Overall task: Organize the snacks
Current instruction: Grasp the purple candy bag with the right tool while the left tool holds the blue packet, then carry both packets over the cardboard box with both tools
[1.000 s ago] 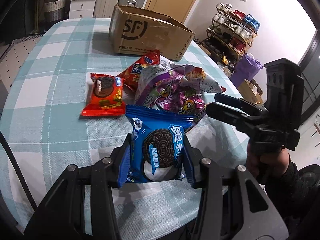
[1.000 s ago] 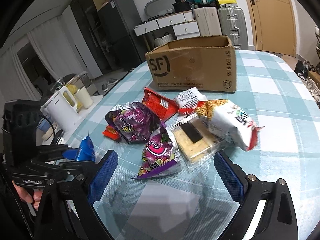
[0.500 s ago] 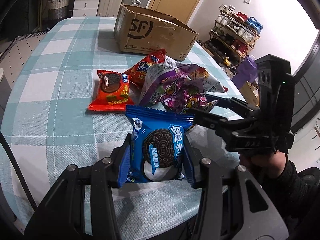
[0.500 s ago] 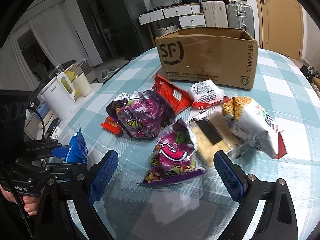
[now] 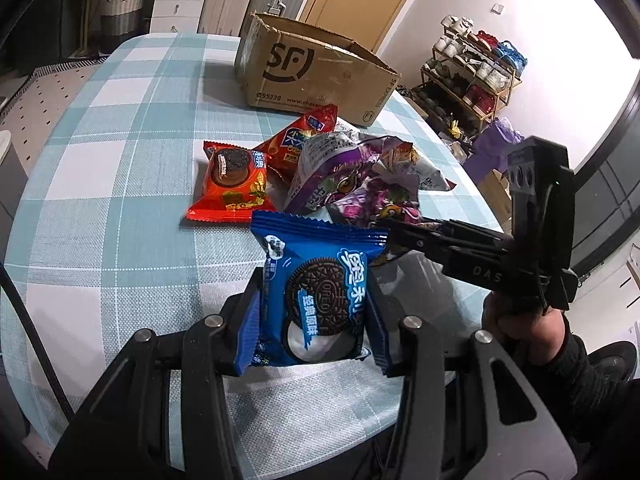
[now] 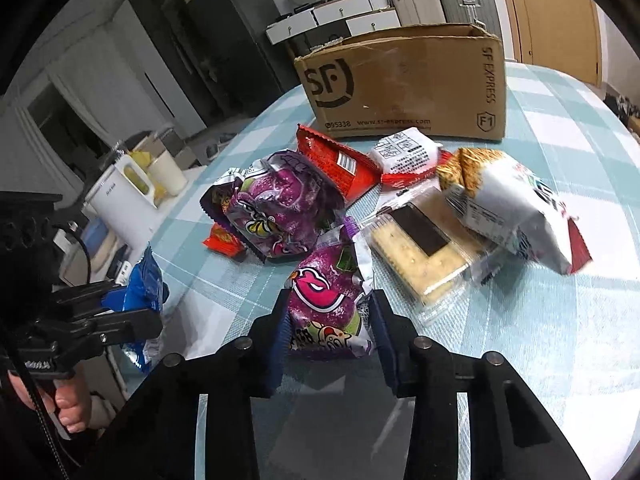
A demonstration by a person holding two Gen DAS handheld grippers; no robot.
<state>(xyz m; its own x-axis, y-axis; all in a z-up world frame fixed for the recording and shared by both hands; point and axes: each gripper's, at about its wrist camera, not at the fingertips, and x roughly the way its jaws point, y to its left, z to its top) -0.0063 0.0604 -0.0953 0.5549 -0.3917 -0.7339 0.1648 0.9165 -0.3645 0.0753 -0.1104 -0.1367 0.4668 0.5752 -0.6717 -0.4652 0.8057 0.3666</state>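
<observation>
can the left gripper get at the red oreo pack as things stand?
Probably not: the left gripper is shut on the blue Oreo pack. The red Oreo pack lies uncovered ahead on the table.

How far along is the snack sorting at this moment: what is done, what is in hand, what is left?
Done: nothing visibly; the inside of the cardboard box is hidden. In hand: the left tool grips a blue Oreo packet; the right tool is closing on a purple snack bag on the table. Left: the red Oreo packet, larger purple bag, crackers and white bag.
</observation>
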